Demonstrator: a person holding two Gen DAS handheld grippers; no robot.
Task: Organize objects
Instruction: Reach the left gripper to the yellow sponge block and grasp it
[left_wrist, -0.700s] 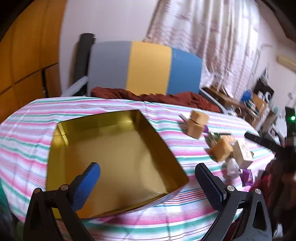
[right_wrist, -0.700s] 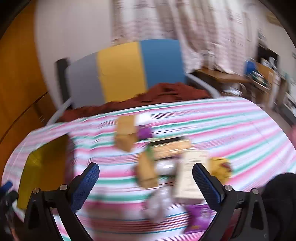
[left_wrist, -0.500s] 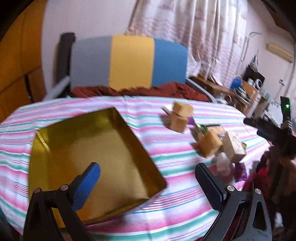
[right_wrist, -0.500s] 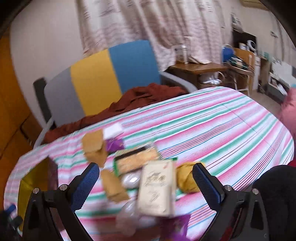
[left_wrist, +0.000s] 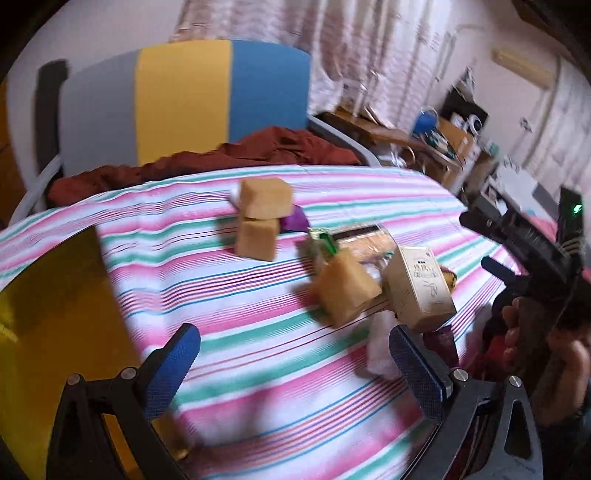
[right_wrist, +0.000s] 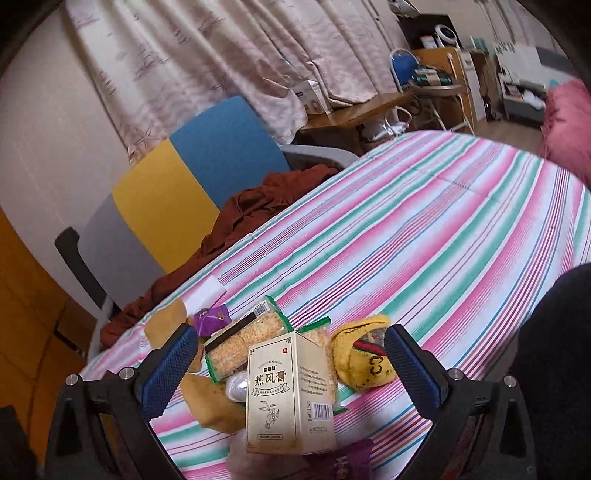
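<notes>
A pile of small goods lies on the striped tablecloth (left_wrist: 258, 317). A beige carton (right_wrist: 290, 393) stands upright between the open jaws of my right gripper (right_wrist: 286, 369), apart from both pads. Around it lie a green cracker pack (right_wrist: 243, 341), a yellow knitted pouch (right_wrist: 364, 352), a purple sachet (right_wrist: 210, 319) and tan blocks (left_wrist: 264, 218). The gold tin box (left_wrist: 51, 325) sits at the left in the left wrist view. My left gripper (left_wrist: 295, 373) is open and empty over bare cloth. The carton (left_wrist: 419, 286) and right gripper also show there.
A grey, yellow and blue chair (left_wrist: 184, 99) with a rust-red cloth (left_wrist: 221, 158) stands behind the table. Desks and clutter (right_wrist: 424, 81) fill the right side of the room. A pink cushion (right_wrist: 569, 122) lies beyond the table's right edge.
My left gripper has swung right, from over the gold tin toward the pile. My right gripper has moved closer to the pile, so the beige carton now stands between its jaws.
</notes>
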